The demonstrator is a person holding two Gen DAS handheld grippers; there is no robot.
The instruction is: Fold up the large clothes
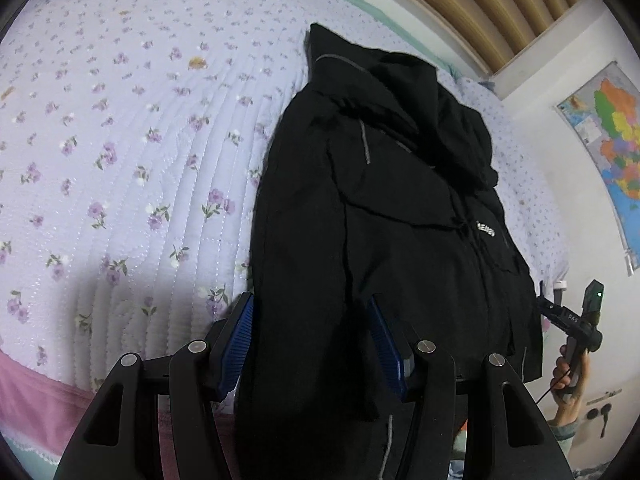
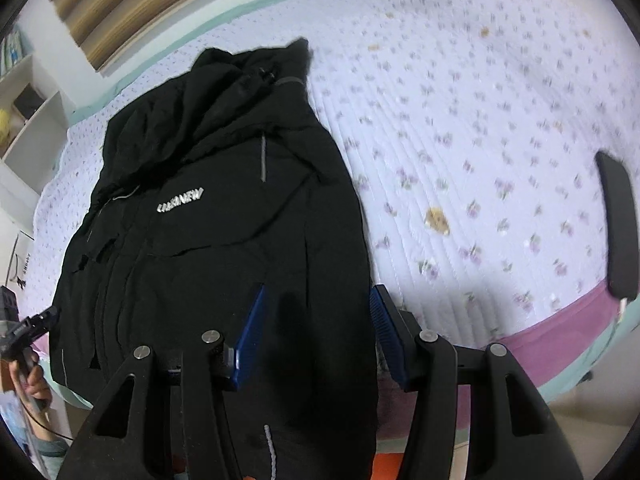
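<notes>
Black jacket point(image 1: 400, 220) flat on bed point(image 1: 120, 140)

Matt black cloth jacket point(image 1: 400, 220), quilted floral bedspread point(image 1: 120, 140)

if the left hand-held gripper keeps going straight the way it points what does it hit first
Most likely the black jacket: the left hand-held gripper stands open with the jacket's near end lying between and under its fingers. Depth is hard to judge, but the flowered bedspread lies off to the side.
</notes>
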